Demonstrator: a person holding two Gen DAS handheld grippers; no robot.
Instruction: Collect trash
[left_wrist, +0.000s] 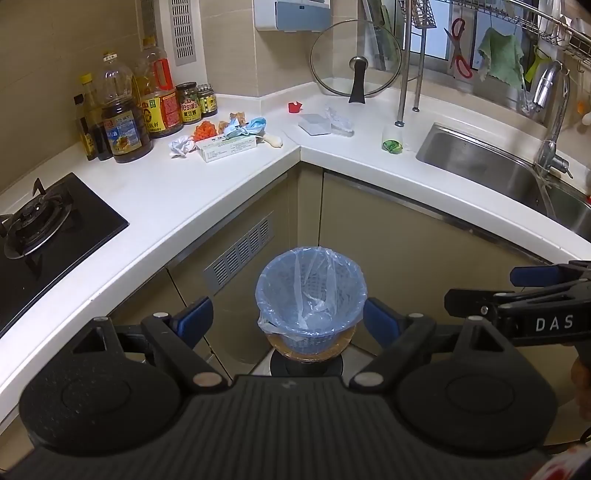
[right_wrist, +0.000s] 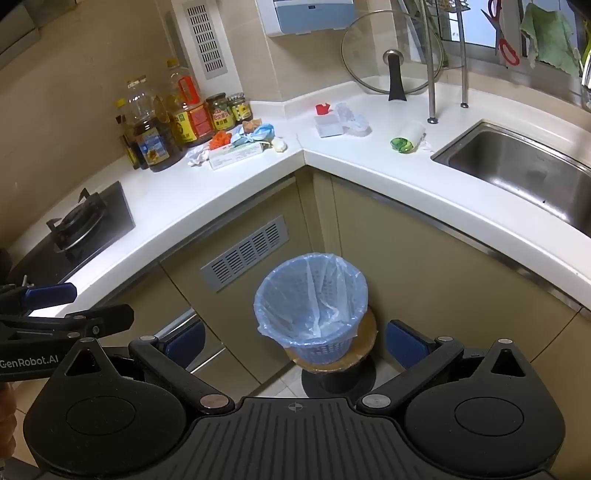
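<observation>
Both the left tongs (left_wrist: 286, 317) and the right tongs (right_wrist: 293, 341) stand spread wide with nothing between their pads, tilted down over the blue-lined bin (left_wrist: 312, 295) on the floor at the cabinet corner. Beyond it, trash lies at the tabletop's (left_wrist: 207, 192) far corner: a crumpled paper (left_wrist: 181, 145), a flat box (left_wrist: 227, 147), a blue mask (left_wrist: 251, 125), and a clear wrapper (left_wrist: 338, 120).

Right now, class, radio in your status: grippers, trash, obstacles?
Both hand-held grippers open, empty. Trash untouched on the counter: crumpled paper, carton. Lined bin below, path clear.
</observation>
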